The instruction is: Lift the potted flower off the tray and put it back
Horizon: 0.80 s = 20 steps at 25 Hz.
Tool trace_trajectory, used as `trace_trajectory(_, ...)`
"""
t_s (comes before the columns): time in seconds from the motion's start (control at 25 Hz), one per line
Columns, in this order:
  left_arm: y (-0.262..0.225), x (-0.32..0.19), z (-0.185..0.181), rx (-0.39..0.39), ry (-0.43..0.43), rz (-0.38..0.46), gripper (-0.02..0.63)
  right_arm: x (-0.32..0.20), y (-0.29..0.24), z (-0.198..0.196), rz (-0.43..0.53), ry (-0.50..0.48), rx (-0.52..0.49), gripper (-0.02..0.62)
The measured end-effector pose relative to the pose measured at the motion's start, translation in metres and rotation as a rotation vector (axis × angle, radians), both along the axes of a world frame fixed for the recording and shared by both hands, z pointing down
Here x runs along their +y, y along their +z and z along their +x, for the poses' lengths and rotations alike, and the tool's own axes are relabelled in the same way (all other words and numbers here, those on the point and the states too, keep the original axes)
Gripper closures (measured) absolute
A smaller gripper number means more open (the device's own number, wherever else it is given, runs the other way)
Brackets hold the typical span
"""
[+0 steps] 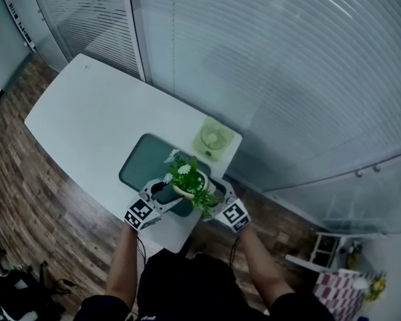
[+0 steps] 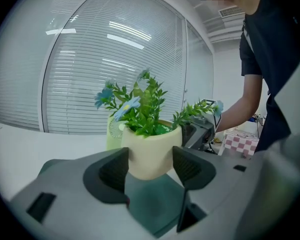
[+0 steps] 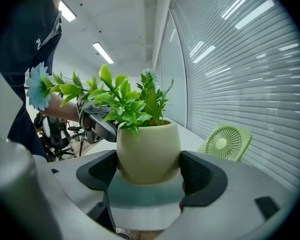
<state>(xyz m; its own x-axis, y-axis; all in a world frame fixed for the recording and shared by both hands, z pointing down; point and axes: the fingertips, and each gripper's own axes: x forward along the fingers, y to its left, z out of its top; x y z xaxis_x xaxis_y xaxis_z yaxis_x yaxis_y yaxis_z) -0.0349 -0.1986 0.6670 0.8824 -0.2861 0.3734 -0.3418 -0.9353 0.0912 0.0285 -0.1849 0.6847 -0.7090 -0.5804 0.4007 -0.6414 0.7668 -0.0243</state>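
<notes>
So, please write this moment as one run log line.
left gripper: shut on potted flower | right gripper: same | position: over tray, near end

A green fan [image 1: 214, 139] stands on the table [image 1: 87, 119]

Your left gripper [image 2: 149, 168] and right gripper [image 3: 148, 171] face each other, each with its jaws pressed on the pot [image 3: 148, 151]; both your forearms [image 1: 122, 263] reach forward, angled inward.

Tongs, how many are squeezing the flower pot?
2. The left tongs grip the cream pot from its left side, the right tongs from its right, over the dark tray. None looks hidden.
</notes>
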Motion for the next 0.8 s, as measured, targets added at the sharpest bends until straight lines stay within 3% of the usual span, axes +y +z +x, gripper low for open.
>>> trace_trajectory(0.56, 0.047, -0.009, 0.001, -0.042, -0.013, -0.051, 0.333, -0.009, 0.048, -0.001, -0.067, 0.021, 0.023, 0.222)
trace_trajectory(0.8, 0.065, -0.015, 0.003, -0.101, -0.033, -0.067, 0.333, -0.016, 0.069, 0.001, -0.095, 0.021, 0.05, 0.222)
